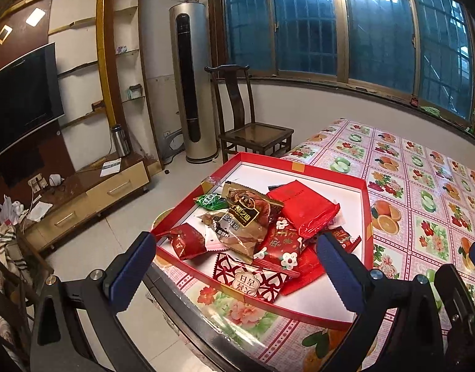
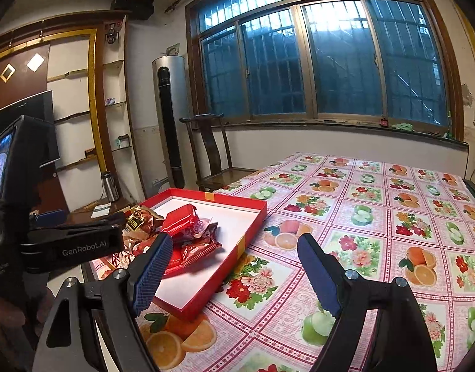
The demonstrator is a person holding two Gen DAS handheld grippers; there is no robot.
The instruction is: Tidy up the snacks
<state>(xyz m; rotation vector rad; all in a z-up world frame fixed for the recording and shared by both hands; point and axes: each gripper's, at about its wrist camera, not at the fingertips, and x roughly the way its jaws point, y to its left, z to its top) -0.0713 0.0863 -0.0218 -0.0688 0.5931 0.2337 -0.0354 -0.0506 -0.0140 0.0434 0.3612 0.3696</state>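
Several snack packets [image 1: 253, 232] lie heaped in a shallow red tray [image 1: 368, 217] at the corner of a table [image 2: 377, 217] with a fruit-print cloth. The left gripper [image 1: 234, 266] hangs over the heap, fingers spread, nothing between them. The right gripper [image 2: 234, 269] is beside the tray over the cloth, fingers spread wide, holding nothing

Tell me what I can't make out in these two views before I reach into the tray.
- Left wrist view: the lowest snack packets lie buried under the pile.
- Left wrist view: the open left tool covers the red tray's near corners.
- Right wrist view: the left tool's body blocks the tray's left side.
- Both views: packet print is too small to read.
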